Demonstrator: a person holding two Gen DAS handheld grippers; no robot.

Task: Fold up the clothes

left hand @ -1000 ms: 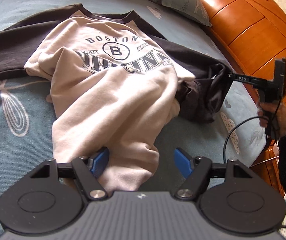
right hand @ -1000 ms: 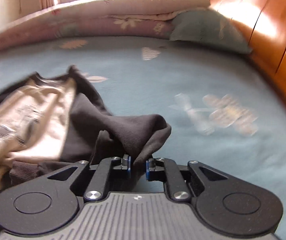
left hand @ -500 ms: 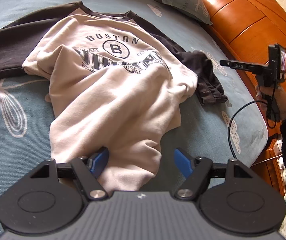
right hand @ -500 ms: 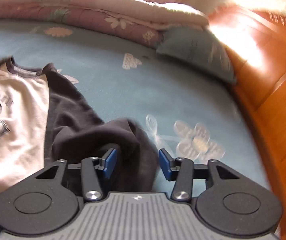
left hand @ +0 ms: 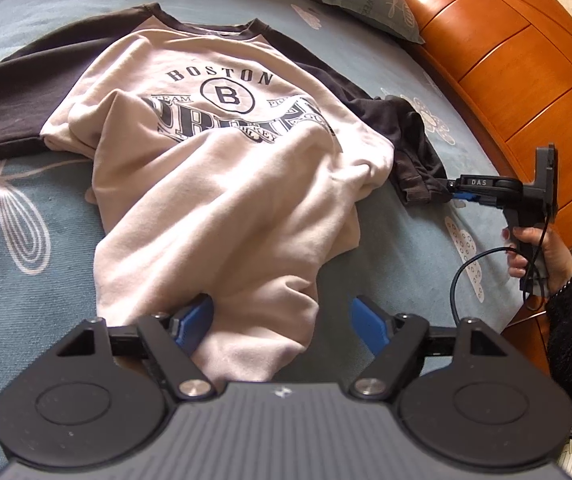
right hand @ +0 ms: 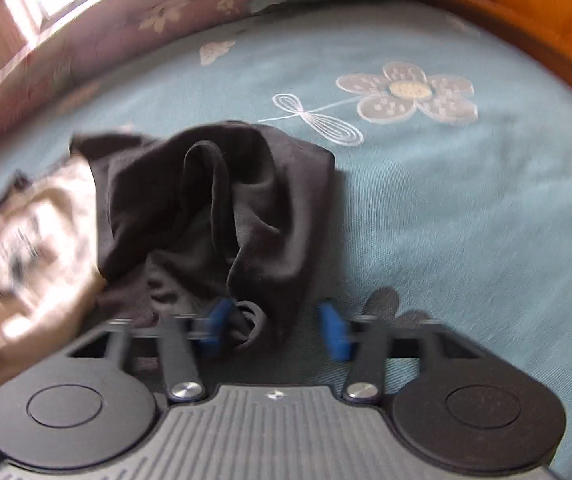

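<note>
**Sweatshirt hem waiting, right side working the sleeve**

Left wrist view: my left gripper point(left hand: 281, 312) stands wide over the bottom hem of the cream Boston sweatshirt point(left hand: 221, 200). The hem is bunched between the jaws. The left-hand pad is nosed into the cloth and the right-hand pad is clear of it, so nothing is pinched. I read this as parking at the hem, ready to take it once the sleeve is sorted. Ahead of the gripper the sweatshirt lies chest-up on the blue flowered bedsheet point(left hand: 25, 280), its body rucked and twisted. Ahead and to the right, its dark right sleeve point(left hand: 410, 148) is crumpled beside the body. The right gripper point(left hand: 456, 192), in the person's hand point(left hand: 534, 252), has its tips at the cuff, and here they look drawn narrow on the ribbing. Beyond it runs the wooden headboard point(left hand: 526, 80).

Right wrist view: the picture is smeared. The crumpled sleeve sits directly ahead, its cuff down between the jaws. The blue pads streak and appear apart, which disagrees with the other view. My judgement is that it is nipped on the cuff, so the sleeve can be drawn out straight.
</note>
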